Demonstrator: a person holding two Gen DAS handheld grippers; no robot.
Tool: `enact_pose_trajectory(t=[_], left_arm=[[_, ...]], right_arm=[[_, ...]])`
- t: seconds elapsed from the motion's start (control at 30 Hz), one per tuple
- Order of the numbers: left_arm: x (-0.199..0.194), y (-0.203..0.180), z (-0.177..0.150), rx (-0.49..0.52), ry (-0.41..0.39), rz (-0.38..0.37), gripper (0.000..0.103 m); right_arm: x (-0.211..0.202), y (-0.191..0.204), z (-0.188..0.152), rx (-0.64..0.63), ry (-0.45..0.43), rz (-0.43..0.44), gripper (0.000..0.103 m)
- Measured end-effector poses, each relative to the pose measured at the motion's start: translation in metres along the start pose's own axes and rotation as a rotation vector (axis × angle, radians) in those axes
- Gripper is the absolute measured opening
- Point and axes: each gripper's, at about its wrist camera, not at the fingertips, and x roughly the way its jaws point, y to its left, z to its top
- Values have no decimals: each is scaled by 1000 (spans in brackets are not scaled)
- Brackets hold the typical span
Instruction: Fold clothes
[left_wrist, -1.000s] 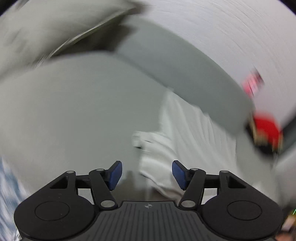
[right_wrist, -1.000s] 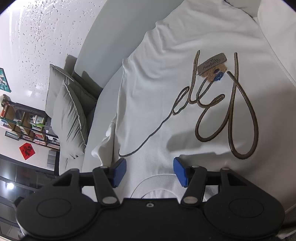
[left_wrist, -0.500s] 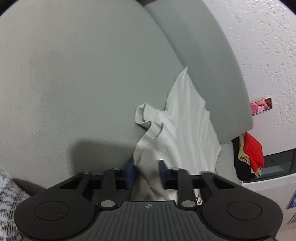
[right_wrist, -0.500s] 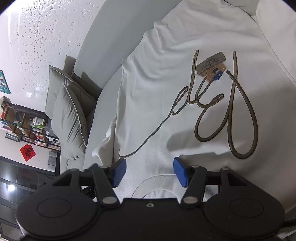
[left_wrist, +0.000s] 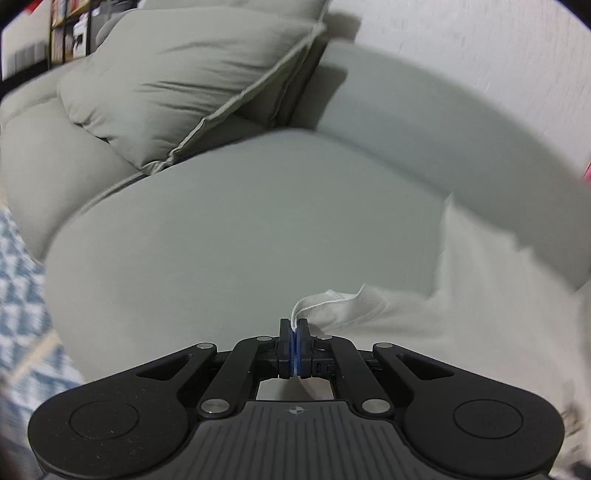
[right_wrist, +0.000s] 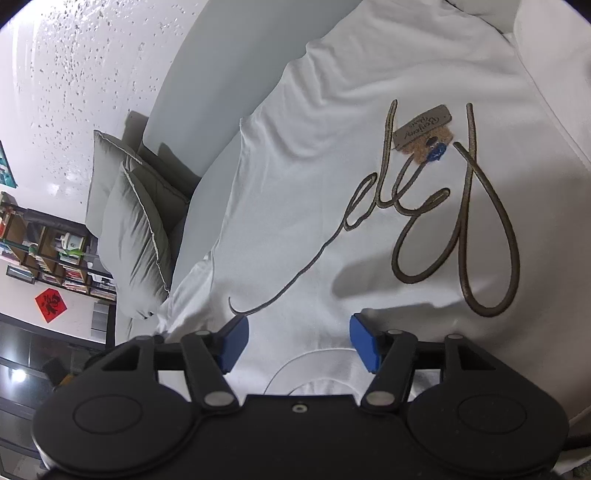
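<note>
A white shirt (right_wrist: 332, 177) with brown cursive stitching and a small bear patch (right_wrist: 428, 144) lies spread on the grey sofa seat. In the left wrist view my left gripper (left_wrist: 294, 332) is shut on a thin folded edge of the white shirt (left_wrist: 388, 317), which trails off to the right over the cushion. In the right wrist view my right gripper (right_wrist: 297, 341) hovers just above the shirt near its neckline (right_wrist: 306, 369); its jaws are opening, and the blue pads (right_wrist: 364, 341) press on nothing.
Grey throw pillows (left_wrist: 177, 77) lean against the sofa back (left_wrist: 424, 129) at the far end of the grey seat (left_wrist: 229, 229). A blue and white patterned cloth (left_wrist: 22, 295) shows at the left edge. Shelves (right_wrist: 44, 251) and a red sign (right_wrist: 50, 304) stand beyond the sofa.
My left gripper went from open to shut on the shirt's edge, swinging so the pillows come into view. My right gripper stayed put and its jaws spread slightly.
</note>
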Motion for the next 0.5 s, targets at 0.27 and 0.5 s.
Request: enact_pose_trajectory(t=[0.27, 0.5], left_arm=[[-16, 1, 11, 73, 44, 13, 23], [-16, -2, 55, 53, -45, -176, 54]], right_arm=[[-22, 9, -1, -24, -17, -44, 70], [-14, 7, -2, -80, 12, -72, 67]])
